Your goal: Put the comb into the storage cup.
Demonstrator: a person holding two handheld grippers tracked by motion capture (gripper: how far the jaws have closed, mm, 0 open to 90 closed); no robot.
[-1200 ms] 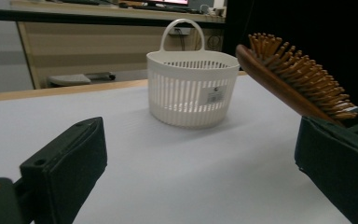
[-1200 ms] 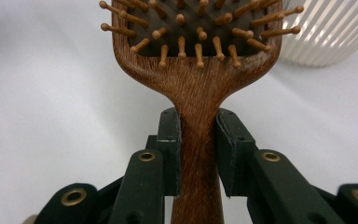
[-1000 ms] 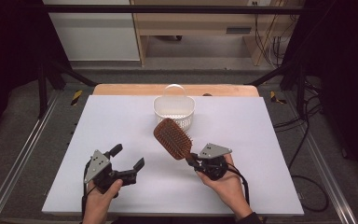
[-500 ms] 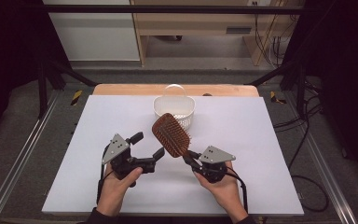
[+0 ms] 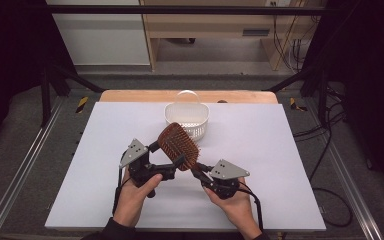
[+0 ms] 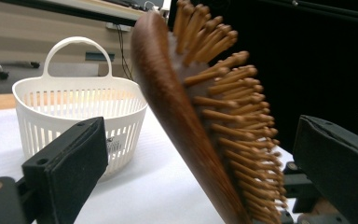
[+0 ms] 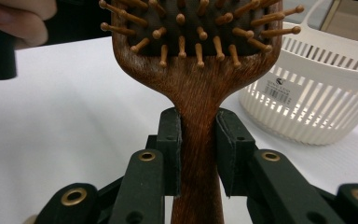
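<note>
The right gripper [image 7: 199, 154] pinches the handle of the brown wooden paddle hairbrush with peg bristles [image 5: 179, 146] between its fingers [image 7: 170, 154], holding it tilted above the white worktop [image 5: 280, 150]. The left gripper [image 6: 205, 154] has its fingers [image 6: 77, 158] spread on either side of the brush head, not touching it. The white slotted plastic basket with a loop handle [image 5: 186, 119] stands just behind the brush.
</note>
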